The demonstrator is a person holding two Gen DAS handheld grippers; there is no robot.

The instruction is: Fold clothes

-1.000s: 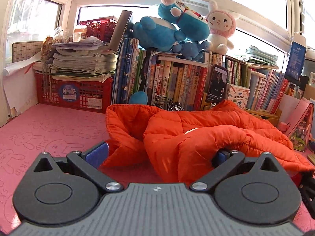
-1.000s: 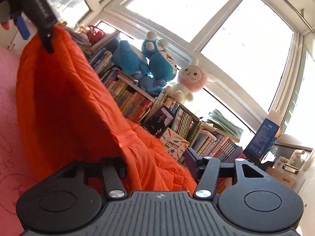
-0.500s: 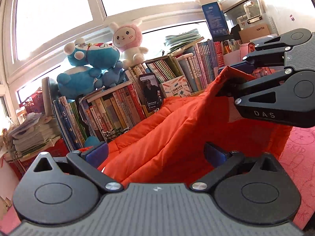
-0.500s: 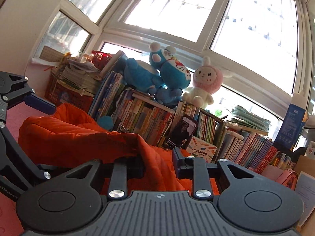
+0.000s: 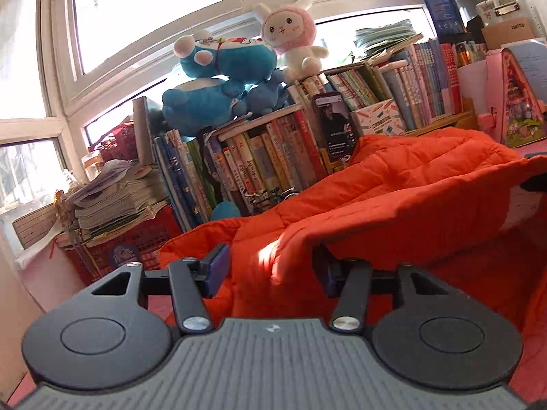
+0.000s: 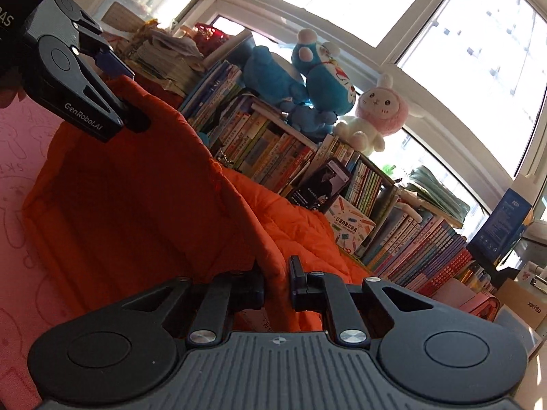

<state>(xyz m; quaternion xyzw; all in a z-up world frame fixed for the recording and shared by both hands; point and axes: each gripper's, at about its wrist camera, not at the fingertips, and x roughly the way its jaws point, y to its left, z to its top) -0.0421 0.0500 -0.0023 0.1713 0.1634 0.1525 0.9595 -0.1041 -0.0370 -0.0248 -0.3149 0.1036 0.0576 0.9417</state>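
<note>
Orange quilted jacket [image 5: 393, 184] lies on the pink counter [image 6: 20, 143] in front of a long row of books [image 5: 259, 160], one edge of it lifted off the surface and stretched between the two tongs. A second ago, in the left wrist view, the jacket lay bunched low on the counter and the left tongs stood at their widest; now the left tongs [image 5: 270, 266] have just been closing and stand about a third open, with a thick fold of the jacket filling the gap. The blue pad [image 5: 217, 268] on one finger lies against the fabric, the other finger is partly tucked under the fold, and in the right wrist view the left tongs [image 6: 119, 92] hold the jacket's raised corner up off the counter. The right tongs [image 6: 275, 287] have just been closing too, from a loose gap half a second ago to a tight pinch on a thin edge of the jacket, so the cloth rises from them in a sloping sheet toward the left tongs. Behind the jacket a phone [image 6: 321, 188] leans against the books, blue plush toys [image 5: 218, 78] and a pink and white plush rabbit [image 5: 290, 41] sit on top of them, and a red basket [image 5: 133, 242] of stacked papers stands at the window.
</note>
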